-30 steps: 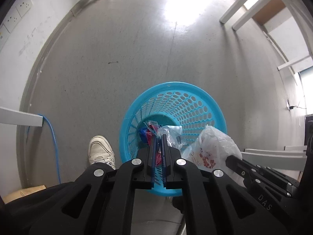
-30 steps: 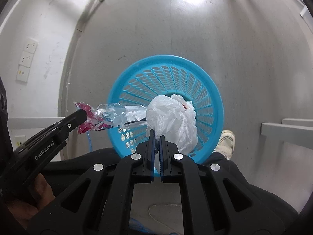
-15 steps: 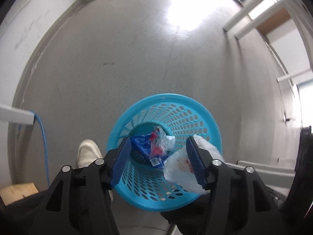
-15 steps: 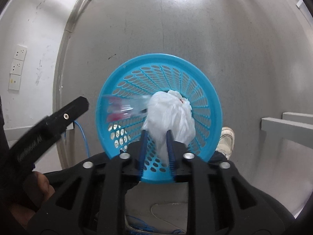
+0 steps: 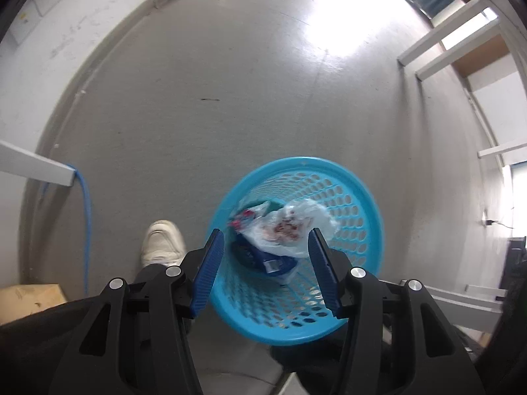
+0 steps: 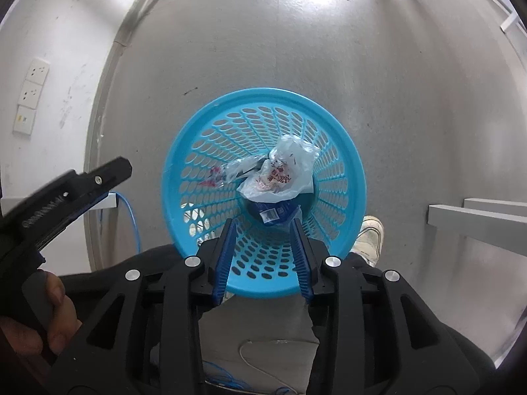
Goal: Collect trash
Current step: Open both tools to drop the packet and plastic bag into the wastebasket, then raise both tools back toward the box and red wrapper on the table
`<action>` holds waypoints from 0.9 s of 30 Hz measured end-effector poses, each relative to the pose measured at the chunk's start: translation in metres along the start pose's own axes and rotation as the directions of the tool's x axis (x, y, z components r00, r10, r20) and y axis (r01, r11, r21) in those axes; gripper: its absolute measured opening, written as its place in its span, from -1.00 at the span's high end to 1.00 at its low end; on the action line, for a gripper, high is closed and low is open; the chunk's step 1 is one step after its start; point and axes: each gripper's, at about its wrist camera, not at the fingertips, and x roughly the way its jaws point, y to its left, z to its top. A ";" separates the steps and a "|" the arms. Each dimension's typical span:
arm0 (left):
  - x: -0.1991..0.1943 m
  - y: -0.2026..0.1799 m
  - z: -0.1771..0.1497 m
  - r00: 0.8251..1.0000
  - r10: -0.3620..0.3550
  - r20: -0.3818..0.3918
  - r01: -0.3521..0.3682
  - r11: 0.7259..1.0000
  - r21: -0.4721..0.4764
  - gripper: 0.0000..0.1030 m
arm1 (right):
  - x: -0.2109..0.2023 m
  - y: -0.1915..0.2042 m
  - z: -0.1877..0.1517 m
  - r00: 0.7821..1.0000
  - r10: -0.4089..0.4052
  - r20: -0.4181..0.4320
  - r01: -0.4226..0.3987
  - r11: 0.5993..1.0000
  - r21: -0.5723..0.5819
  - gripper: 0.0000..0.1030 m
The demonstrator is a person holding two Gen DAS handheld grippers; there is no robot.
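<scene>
A round, bright-blue perforated plastic waste basket [image 6: 263, 191] stands on a grey concrete floor [image 6: 378, 82] near a white wall, seen from directly above by both hand-held tools. Inside it lies the collected trash: a crumpled white plastic bag with red print [image 6: 283, 171] resting on a dark blue packet with a barcode label [image 6: 271, 212], and beside them a clear wrapper with red markings [image 6: 224, 172] against the basket's inner wall. The left tongs [image 5: 266, 268] hang over the basket's rim with their blue ribbed pads spread wide apart and nothing between them; the bag and packet sit well below. The right tongs [image 6: 263, 256] point down over the basket's near edge, their jaws opening and empty. In the right-wrist view a person's hand [image 6: 42, 326] grips the black handle of the left tool at the lower left. A white sneaker [image 5: 163, 240] rests on the floor just beside the basket, and a blue cable [image 5: 86, 217] runs down beside a white bar by the wall.
</scene>
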 end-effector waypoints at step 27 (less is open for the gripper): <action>-0.143 0.007 -0.112 0.965 -0.015 0.264 -0.057 0.963 0.263 -0.06 | -0.142 0.022 -0.126 0.962 0.022 0.273 0.023 0.987 -0.161 -0.15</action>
